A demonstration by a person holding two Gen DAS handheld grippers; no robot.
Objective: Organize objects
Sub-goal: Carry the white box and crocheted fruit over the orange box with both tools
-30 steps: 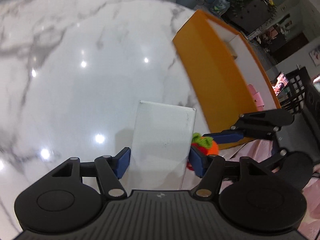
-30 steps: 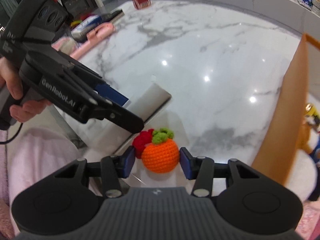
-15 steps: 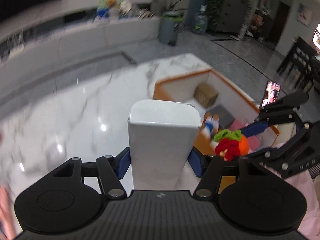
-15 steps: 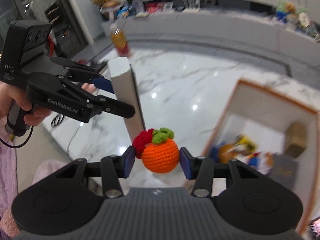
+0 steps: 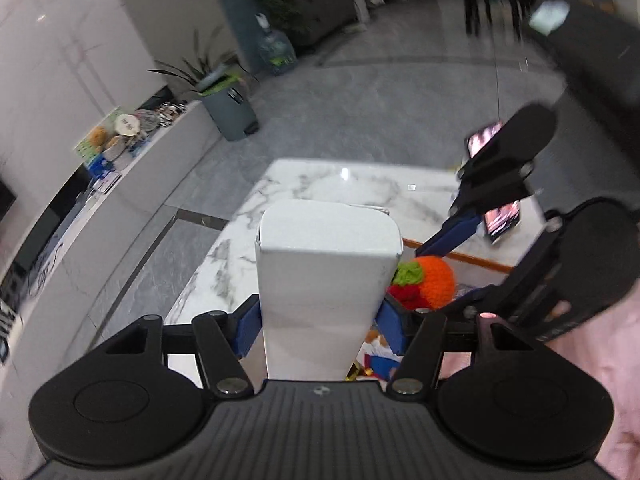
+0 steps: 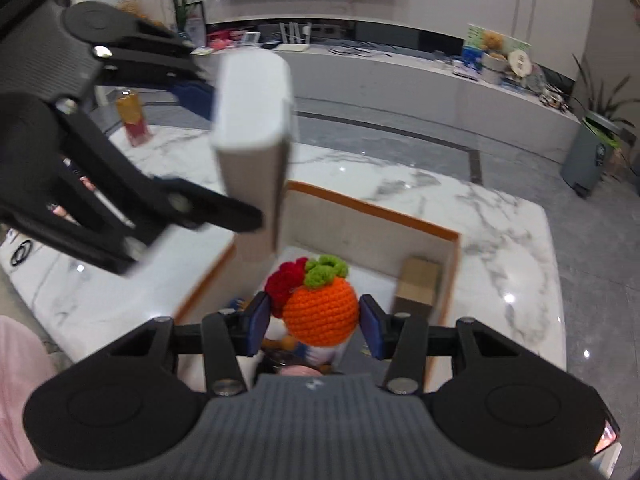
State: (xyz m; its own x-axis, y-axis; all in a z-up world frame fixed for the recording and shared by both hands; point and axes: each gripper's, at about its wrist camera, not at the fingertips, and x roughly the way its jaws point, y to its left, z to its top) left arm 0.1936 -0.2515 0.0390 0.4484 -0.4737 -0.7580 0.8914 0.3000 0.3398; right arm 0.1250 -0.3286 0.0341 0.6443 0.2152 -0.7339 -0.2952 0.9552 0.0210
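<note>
My left gripper is shut on a tall white box, held upright in the air above the marble table. My right gripper is shut on an orange crocheted fruit with green and red leaves. In the right wrist view the fruit hangs over the orange-rimmed storage box, and the white box is raised just left of it in the left gripper. In the left wrist view the fruit sits close to the white box's right side.
Inside the storage box lie a brown carton and small toys, partly hidden under the fruit. A yellow-and-red can stands at the table's far left. A phone lies on the table. A grey bin stands on the floor beyond.
Both grippers have risen from the table with their loads and swung over toward the storage box. The white box went from lying flat to standing upright in the left gripper.
</note>
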